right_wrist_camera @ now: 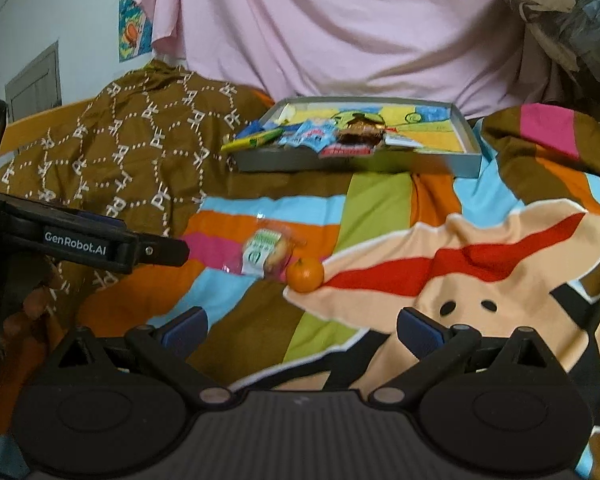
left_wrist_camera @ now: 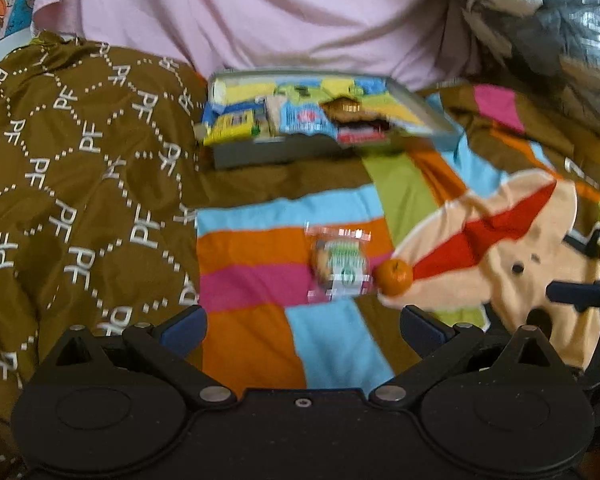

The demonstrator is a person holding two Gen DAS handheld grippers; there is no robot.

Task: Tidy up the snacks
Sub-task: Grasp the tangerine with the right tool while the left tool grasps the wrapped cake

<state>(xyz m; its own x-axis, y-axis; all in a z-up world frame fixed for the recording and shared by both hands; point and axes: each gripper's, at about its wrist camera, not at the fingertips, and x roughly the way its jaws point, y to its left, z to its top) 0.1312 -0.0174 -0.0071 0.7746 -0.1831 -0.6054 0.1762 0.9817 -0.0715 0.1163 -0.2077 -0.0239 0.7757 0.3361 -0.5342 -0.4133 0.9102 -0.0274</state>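
A clear snack packet with a green and white label (left_wrist_camera: 340,266) (right_wrist_camera: 265,256) lies on the striped blanket, touching a small orange (left_wrist_camera: 394,276) (right_wrist_camera: 305,274) on its right. A shallow grey tray (left_wrist_camera: 260,154) (right_wrist_camera: 466,128) farther back holds several snack packets. My left gripper (left_wrist_camera: 302,326) is open and empty, just short of the packet. My right gripper (right_wrist_camera: 300,326) is open and empty, just short of the orange. The left gripper's finger also shows in the right wrist view (right_wrist_camera: 168,250), left of the packet.
A brown patterned cloth (left_wrist_camera: 80,184) (right_wrist_camera: 132,152) is heaped at the left. A pink sheet (left_wrist_camera: 260,12) (right_wrist_camera: 340,32) hangs behind the tray. Crumpled plastic bags (left_wrist_camera: 540,20) (right_wrist_camera: 560,0) sit at the upper right. The blanket (left_wrist_camera: 252,344) (right_wrist_camera: 480,272) is soft and wrinkled.
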